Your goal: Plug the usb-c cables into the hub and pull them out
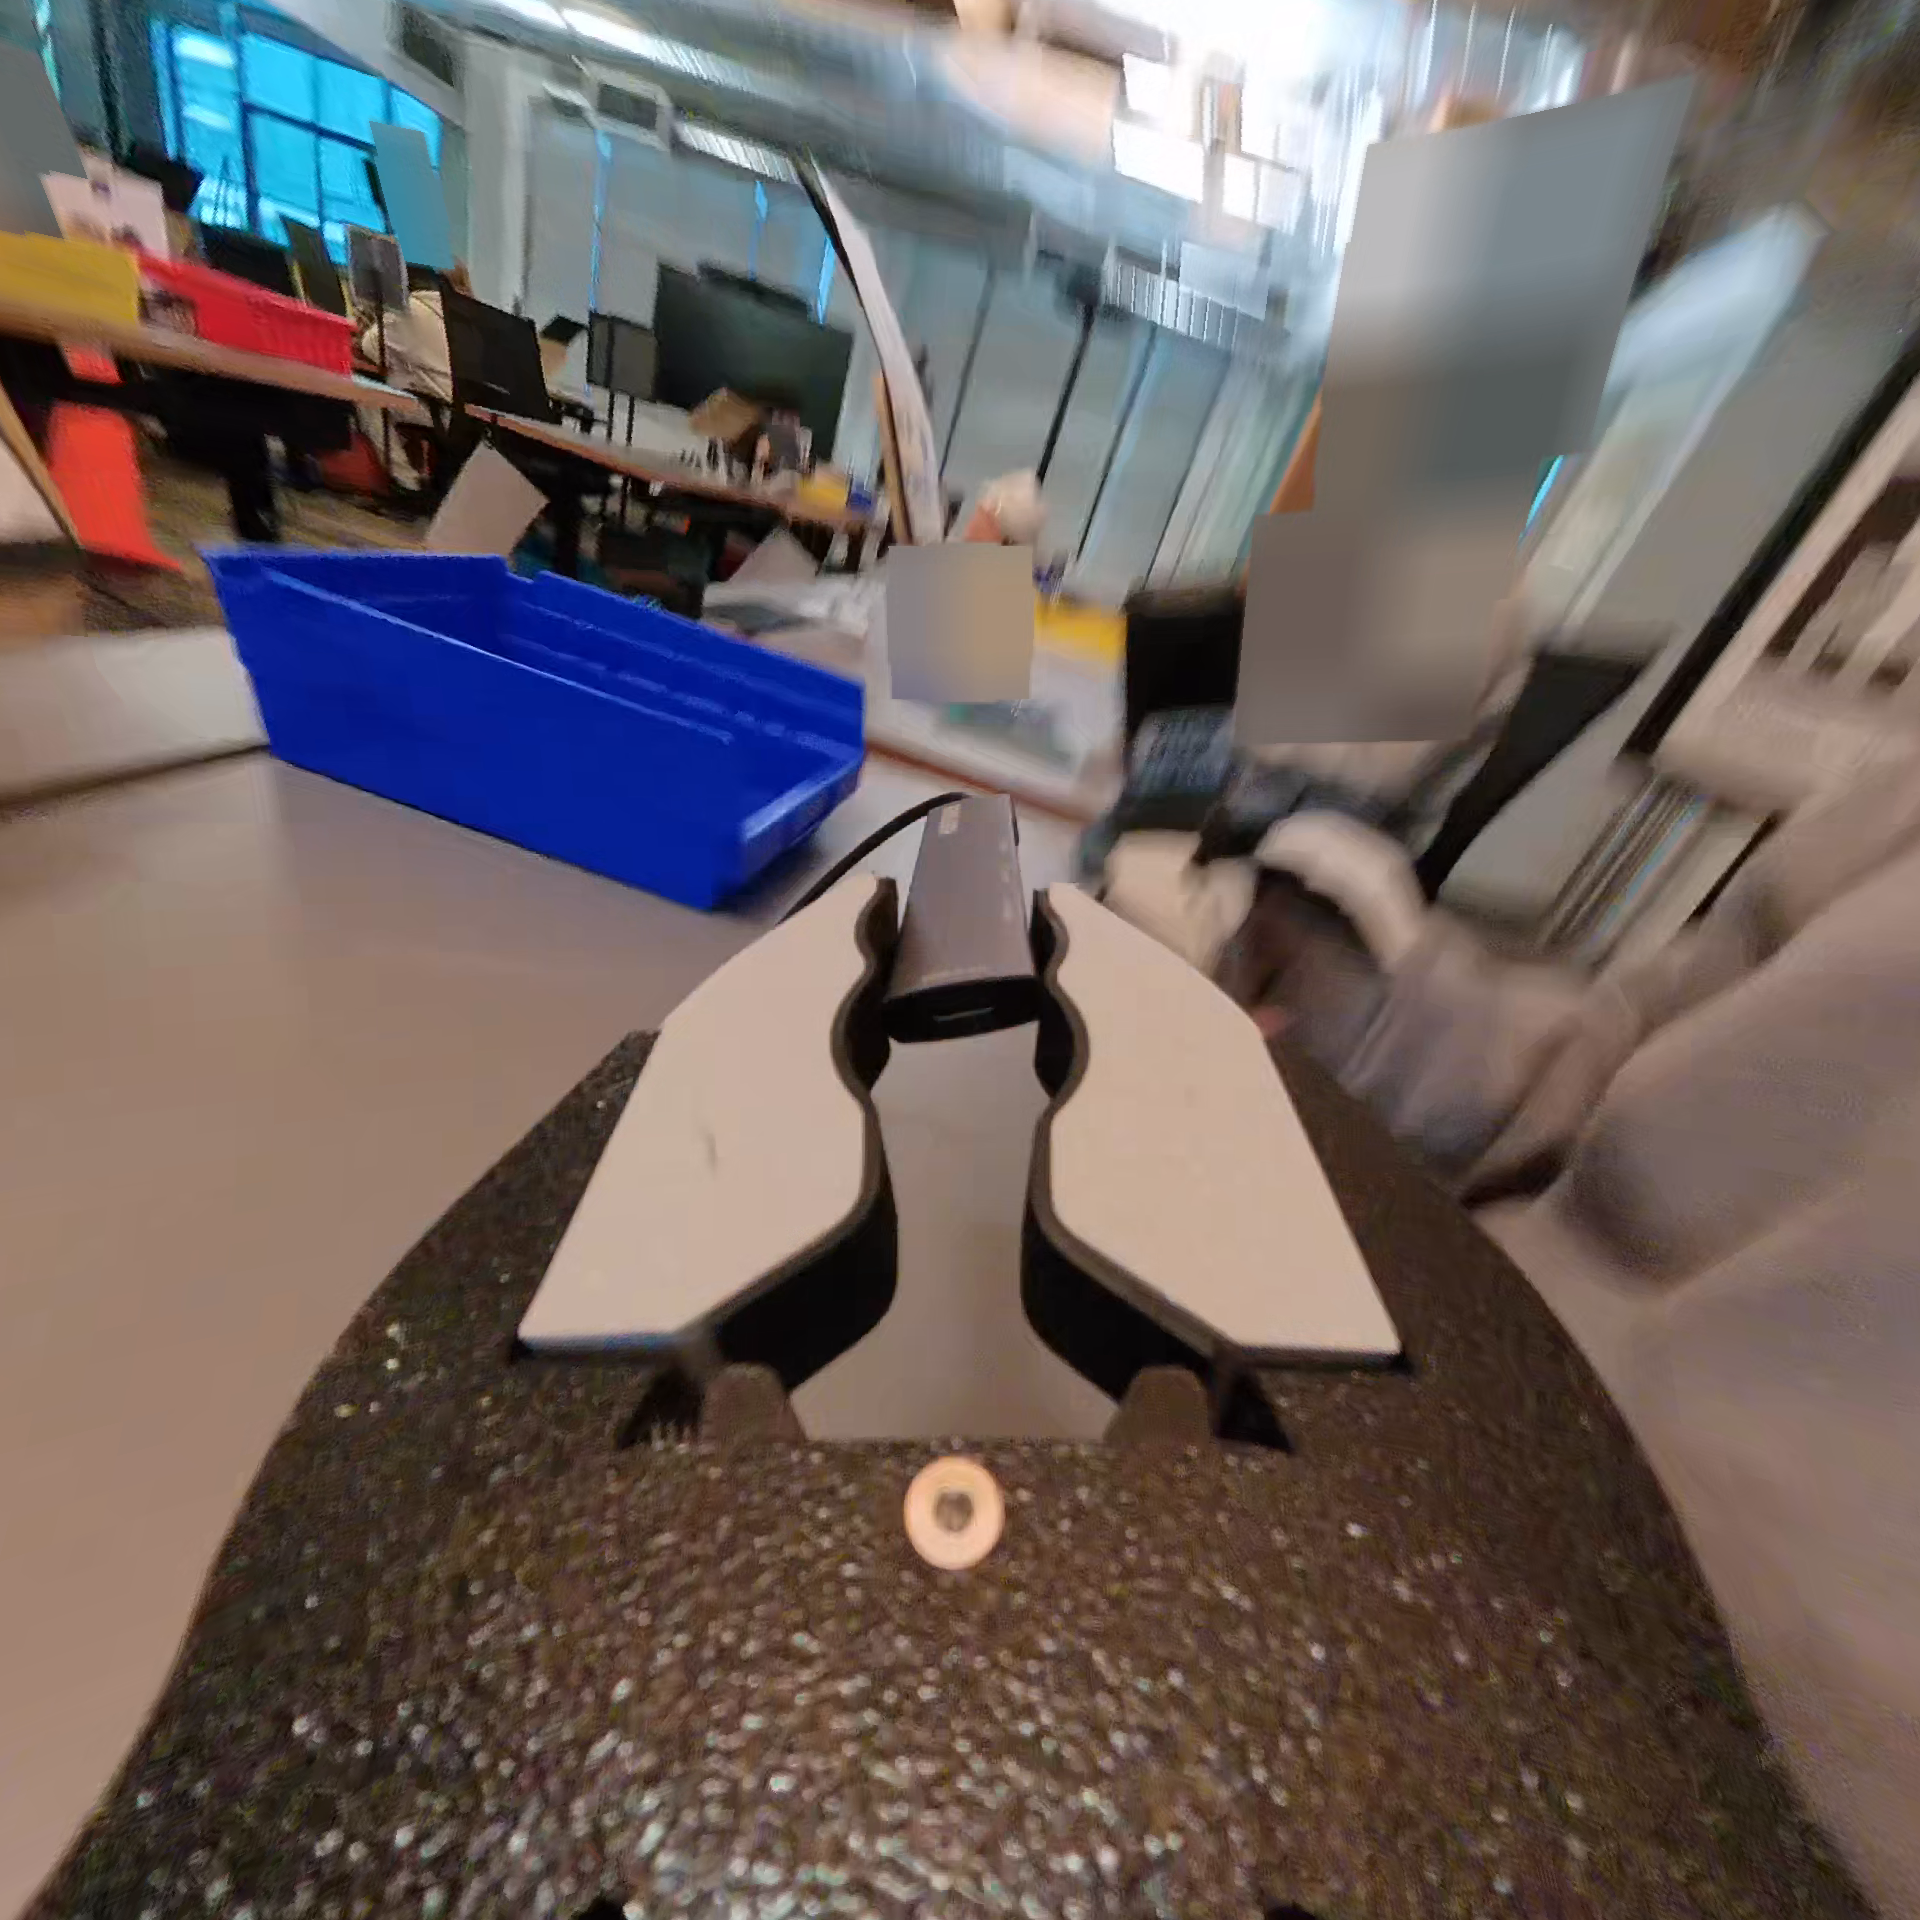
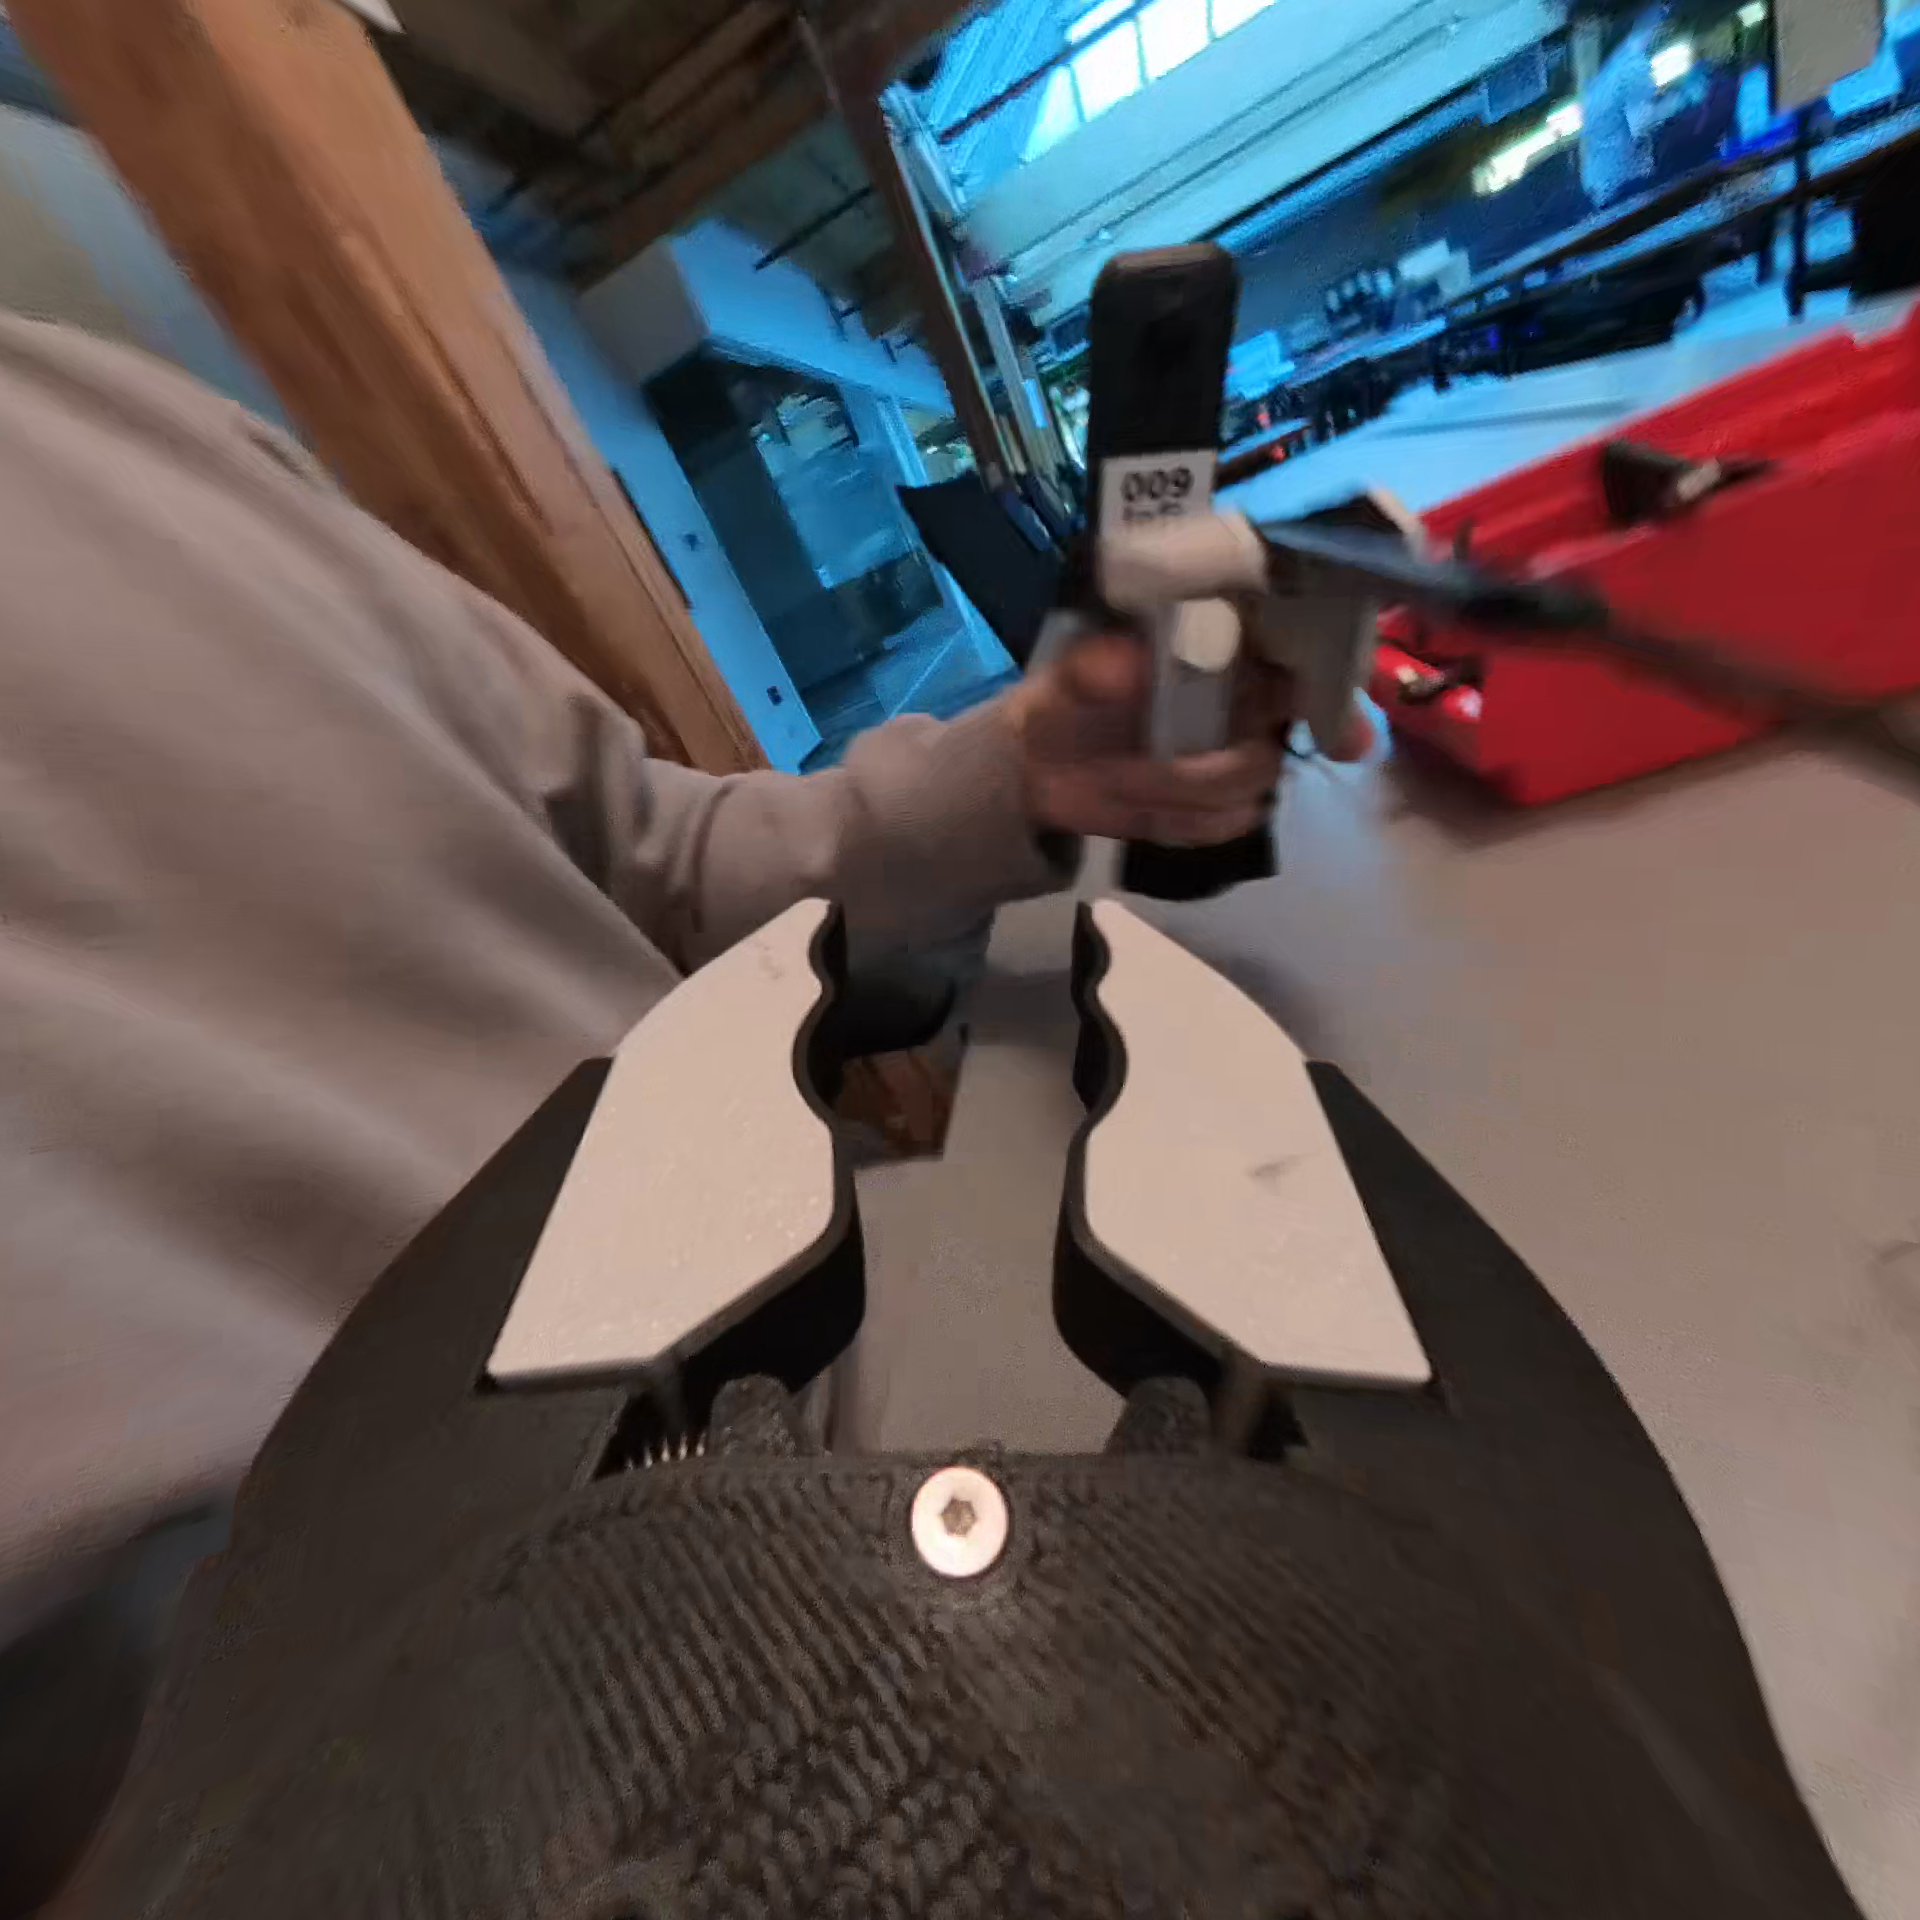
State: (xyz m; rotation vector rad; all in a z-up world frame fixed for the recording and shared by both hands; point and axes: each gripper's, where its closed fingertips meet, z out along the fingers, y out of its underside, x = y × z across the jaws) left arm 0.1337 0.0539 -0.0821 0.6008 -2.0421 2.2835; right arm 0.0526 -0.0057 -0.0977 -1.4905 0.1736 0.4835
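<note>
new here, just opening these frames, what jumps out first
In the left wrist view, the left gripper is clamped on a dark grey hub, its end port facing the camera, with a bright blue bin behind on the table. In the right wrist view, the right gripper is open and empty.

A plain grey table [image 1: 312, 1039] fills the lower half of the left wrist view. A blue bin [image 1: 540, 717] sits on it at centre left. In the right wrist view the same grey surface carries a red bin [image 2: 1704, 623] at the upper right.
</note>
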